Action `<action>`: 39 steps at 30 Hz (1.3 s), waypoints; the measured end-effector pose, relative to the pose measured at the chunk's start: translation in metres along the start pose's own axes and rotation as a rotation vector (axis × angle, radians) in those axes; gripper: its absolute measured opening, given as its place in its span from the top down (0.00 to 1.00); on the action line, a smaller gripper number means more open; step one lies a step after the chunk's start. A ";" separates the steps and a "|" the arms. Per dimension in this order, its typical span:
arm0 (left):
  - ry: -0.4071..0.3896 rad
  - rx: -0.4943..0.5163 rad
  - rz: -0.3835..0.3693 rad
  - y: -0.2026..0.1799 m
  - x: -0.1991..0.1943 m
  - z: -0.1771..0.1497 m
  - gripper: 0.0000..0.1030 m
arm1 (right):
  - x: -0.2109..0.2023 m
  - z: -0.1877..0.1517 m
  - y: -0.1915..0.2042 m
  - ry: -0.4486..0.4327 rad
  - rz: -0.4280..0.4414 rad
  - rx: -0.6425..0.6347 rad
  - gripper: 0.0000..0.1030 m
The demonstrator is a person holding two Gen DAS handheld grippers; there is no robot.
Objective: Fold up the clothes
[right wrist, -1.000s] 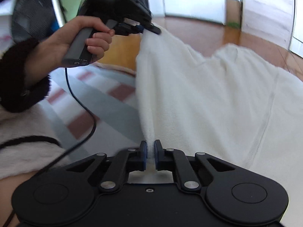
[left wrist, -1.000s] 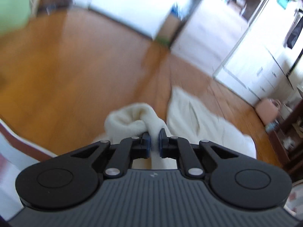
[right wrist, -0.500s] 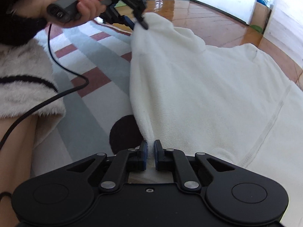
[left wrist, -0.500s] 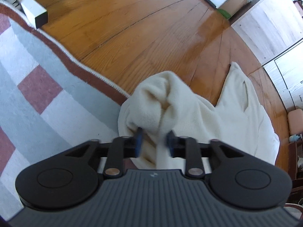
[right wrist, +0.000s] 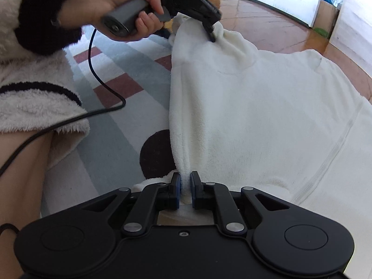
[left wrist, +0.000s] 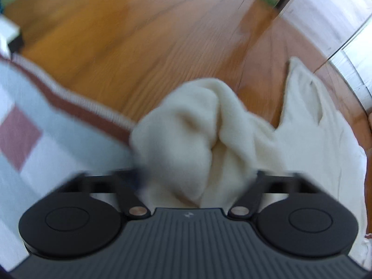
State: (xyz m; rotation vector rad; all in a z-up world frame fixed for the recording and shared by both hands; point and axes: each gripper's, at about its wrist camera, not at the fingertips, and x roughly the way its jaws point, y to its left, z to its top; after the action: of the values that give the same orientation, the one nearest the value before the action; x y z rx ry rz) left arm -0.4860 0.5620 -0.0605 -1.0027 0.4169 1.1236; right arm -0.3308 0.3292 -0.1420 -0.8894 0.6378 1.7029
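Glossy wooden floor (left wrist: 144, 37), striped grey-red woven rug (right wrist: 121, 69); cream fleece garment (right wrist: 255, 107) spread across both, long edge running from right gripper (right wrist: 185, 187), pinching near hem, ahead to left gripper (left wrist: 197, 179), jaws spread around bunched far corner.

No readable words, numbers or brand names anywhere; the only mark is a small pale lightning-bolt emblem on the ribbed body of the left gripper (left wrist: 196, 179), centred near its front edge.
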 end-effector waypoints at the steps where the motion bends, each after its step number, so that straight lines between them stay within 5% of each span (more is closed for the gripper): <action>1: -0.023 0.010 -0.011 -0.004 -0.001 0.001 0.65 | -0.001 -0.001 0.002 -0.002 -0.008 -0.001 0.86; 4: -0.228 0.177 -0.117 -0.047 -0.055 -0.010 0.65 | -0.002 -0.004 0.005 -0.015 -0.024 -0.016 0.86; 6: -0.282 0.346 -0.241 -0.087 -0.082 -0.030 0.63 | -0.004 -0.007 0.004 -0.022 -0.023 -0.006 0.85; 8: -0.208 0.496 -0.367 -0.127 -0.091 -0.055 0.45 | -0.005 -0.008 0.004 -0.026 -0.029 -0.005 0.85; 10: -0.014 0.596 -0.451 -0.160 -0.079 -0.081 0.20 | -0.006 -0.010 0.004 -0.029 -0.035 -0.004 0.84; 15: 0.385 0.633 -0.389 -0.159 -0.047 -0.126 0.17 | -0.009 -0.015 0.004 -0.037 -0.049 -0.002 0.80; 16: 0.401 0.625 -0.395 -0.152 -0.048 -0.125 0.17 | -0.009 -0.015 0.004 -0.039 -0.052 -0.001 0.80; 19: 0.316 0.540 -0.397 -0.127 -0.054 -0.093 0.16 | -0.011 -0.017 0.001 -0.039 -0.045 0.022 0.80; 24: 0.143 0.469 -0.243 -0.110 -0.028 -0.043 0.16 | -0.010 -0.019 -0.006 -0.039 -0.023 0.067 0.79; 30: 0.283 0.320 -0.310 -0.106 0.024 -0.049 0.16 | -0.006 -0.019 -0.017 -0.034 0.031 0.173 0.79; 34: 0.327 0.498 -0.271 -0.136 0.050 -0.072 0.11 | -0.007 -0.020 -0.014 -0.040 0.024 0.168 0.79; 37: 0.380 0.517 -0.184 -0.133 0.066 -0.089 0.10 | -0.008 -0.019 -0.013 -0.035 0.016 0.163 0.79; 39: 0.363 0.503 -0.190 -0.129 0.059 -0.088 0.05 | -0.010 -0.017 -0.010 -0.021 -0.002 0.141 0.79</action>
State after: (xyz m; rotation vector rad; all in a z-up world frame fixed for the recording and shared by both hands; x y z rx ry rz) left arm -0.3302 0.5111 -0.0902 -0.7736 0.8319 0.6154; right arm -0.3152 0.3137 -0.1433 -0.7713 0.7333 1.6417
